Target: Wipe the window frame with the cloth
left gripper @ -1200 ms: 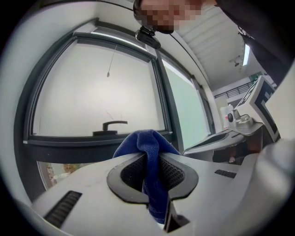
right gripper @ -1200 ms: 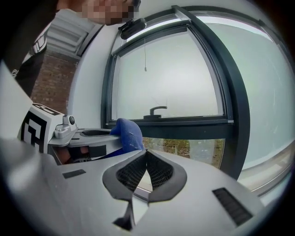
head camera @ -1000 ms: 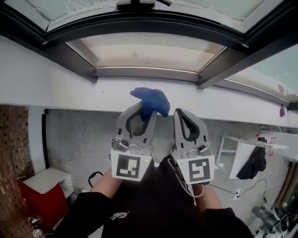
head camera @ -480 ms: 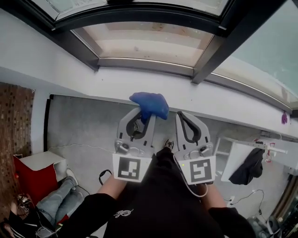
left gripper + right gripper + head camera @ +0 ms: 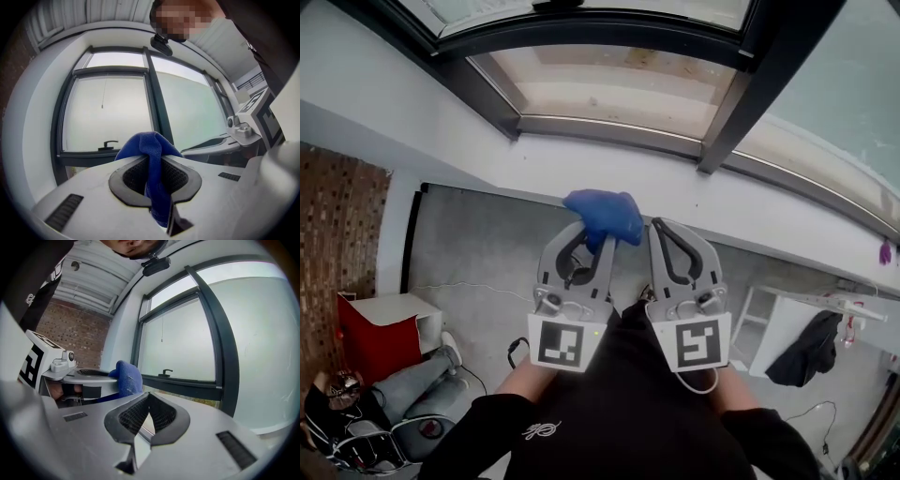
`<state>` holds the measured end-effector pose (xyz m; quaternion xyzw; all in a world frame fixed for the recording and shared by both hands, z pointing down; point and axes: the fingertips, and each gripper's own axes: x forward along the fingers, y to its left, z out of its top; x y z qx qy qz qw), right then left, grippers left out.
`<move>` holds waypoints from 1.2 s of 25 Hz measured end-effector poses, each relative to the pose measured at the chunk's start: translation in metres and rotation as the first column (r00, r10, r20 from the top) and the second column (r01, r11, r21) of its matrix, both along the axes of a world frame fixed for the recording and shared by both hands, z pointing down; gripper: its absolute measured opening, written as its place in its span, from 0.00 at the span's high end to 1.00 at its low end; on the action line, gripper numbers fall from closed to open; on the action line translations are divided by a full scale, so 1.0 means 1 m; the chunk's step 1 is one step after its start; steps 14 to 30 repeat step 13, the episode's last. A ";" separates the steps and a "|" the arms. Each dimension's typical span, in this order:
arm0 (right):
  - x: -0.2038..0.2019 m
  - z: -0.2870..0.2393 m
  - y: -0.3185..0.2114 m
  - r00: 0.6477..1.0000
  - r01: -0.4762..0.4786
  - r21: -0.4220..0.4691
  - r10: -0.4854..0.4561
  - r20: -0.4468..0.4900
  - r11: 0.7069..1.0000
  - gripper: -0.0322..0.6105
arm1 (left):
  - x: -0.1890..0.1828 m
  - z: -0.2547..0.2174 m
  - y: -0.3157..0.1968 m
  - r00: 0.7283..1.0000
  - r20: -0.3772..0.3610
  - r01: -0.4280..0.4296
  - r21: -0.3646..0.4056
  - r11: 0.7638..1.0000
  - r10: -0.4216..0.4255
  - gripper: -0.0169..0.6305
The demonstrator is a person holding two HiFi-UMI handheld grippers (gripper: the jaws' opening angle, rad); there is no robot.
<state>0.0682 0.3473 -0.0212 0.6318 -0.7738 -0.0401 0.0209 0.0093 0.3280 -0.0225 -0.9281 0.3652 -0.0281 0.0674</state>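
Head view: left gripper [image 5: 592, 234] jaws clamp the cloth [image 5: 604, 214], right gripper [image 5: 662, 227] jaws together, empty, wiping not begun; next, press it onto the far window frame [image 5: 609, 129].

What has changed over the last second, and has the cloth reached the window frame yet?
Very little has changed. The left gripper stays shut on the blue cloth. The right gripper stays shut and empty beside it. Both are still below the dark window frame, which the cloth has not reached. Only the head view has swung, bringing a seated person's legs in at lower left.
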 end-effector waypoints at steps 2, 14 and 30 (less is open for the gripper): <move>-0.003 -0.003 0.001 1.000 0.004 0.016 -0.005 0.017 1.000 0.94 | -0.002 -0.002 0.004 1.000 -0.002 0.008 0.004 1.000 -0.008 0.89; 0.002 -0.007 0.006 0.999 0.007 0.035 -0.008 0.039 0.999 0.94 | 0.001 -0.006 0.012 1.000 0.014 0.020 0.014 1.000 -0.020 0.89; 0.002 -0.007 0.006 0.999 0.007 0.035 -0.008 0.039 0.999 0.94 | 0.001 -0.006 0.012 1.000 0.014 0.020 0.014 1.000 -0.020 0.89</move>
